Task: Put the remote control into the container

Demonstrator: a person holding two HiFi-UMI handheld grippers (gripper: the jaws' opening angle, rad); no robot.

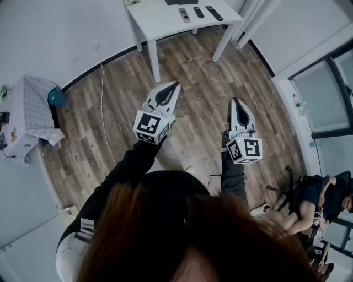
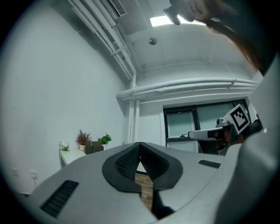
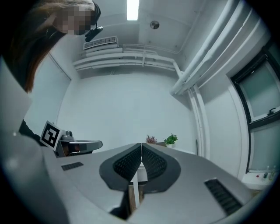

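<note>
Three remote controls lie side by side on a white table (image 1: 160,19) far ahead: a grey one (image 1: 184,15) and two dark ones (image 1: 198,12) (image 1: 214,13). A dark thing (image 1: 182,1) behind them is cut off by the frame's top edge. My left gripper (image 1: 176,83) and right gripper (image 1: 235,100) are held out at waist height over the wooden floor, well short of the table. In the left gripper view the left gripper (image 2: 140,144) has its jaws meeting at the tips, empty. The right gripper (image 3: 141,144) is likewise shut on nothing.
A small stand with a checked cloth (image 1: 27,113) and a teal object (image 1: 57,98) sit by the left wall. A cable (image 1: 102,82) runs across the floor. A seated person (image 1: 314,201) is at the lower right by glass doors (image 1: 325,93). Potted plants (image 3: 170,140) stand on the table.
</note>
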